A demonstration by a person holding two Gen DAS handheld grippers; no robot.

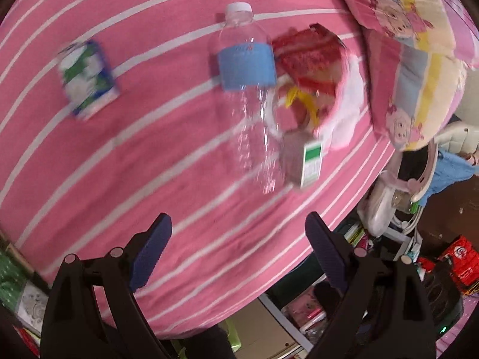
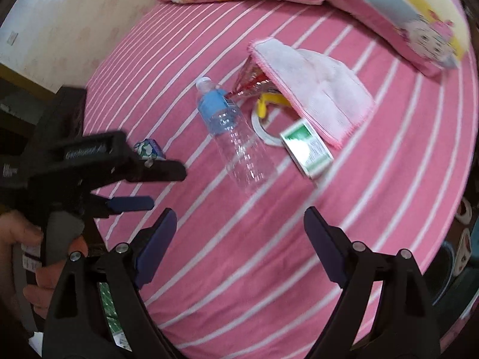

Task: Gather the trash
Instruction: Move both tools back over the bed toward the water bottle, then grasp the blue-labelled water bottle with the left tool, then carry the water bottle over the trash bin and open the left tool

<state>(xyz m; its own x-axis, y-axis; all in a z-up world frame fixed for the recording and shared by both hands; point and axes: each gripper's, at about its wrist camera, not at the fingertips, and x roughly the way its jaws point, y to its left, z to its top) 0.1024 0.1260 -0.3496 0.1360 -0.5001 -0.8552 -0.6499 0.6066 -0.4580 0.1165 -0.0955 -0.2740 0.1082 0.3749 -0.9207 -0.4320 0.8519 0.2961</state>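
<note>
An empty clear plastic bottle (image 1: 245, 89) with a blue label and white cap lies on the pink striped bed (image 1: 119, 179). Beside it lie a red snack wrapper (image 1: 308, 56), a green-and-white small box (image 1: 311, 161), a yellow item (image 1: 302, 98) and a white tape ring (image 1: 272, 110). A crumpled blue-green wrapper (image 1: 86, 80) lies apart at the left. My left gripper (image 1: 239, 248) is open and empty, hovering near the bottle's base. My right gripper (image 2: 239, 239) is open and empty above the bed (image 2: 269, 254), short of the bottle (image 2: 233, 137) and box (image 2: 308, 149). The left gripper (image 2: 143, 185) shows at the left.
A pink-edged white cloth (image 2: 314, 89) covers part of the red wrapper (image 2: 251, 80). Cartoon pillows (image 1: 413, 45) lie at the bed's head. A cream wall (image 2: 60, 30) borders the far side. Beside the bed edge stand cluttered items and a red box (image 1: 461, 257).
</note>
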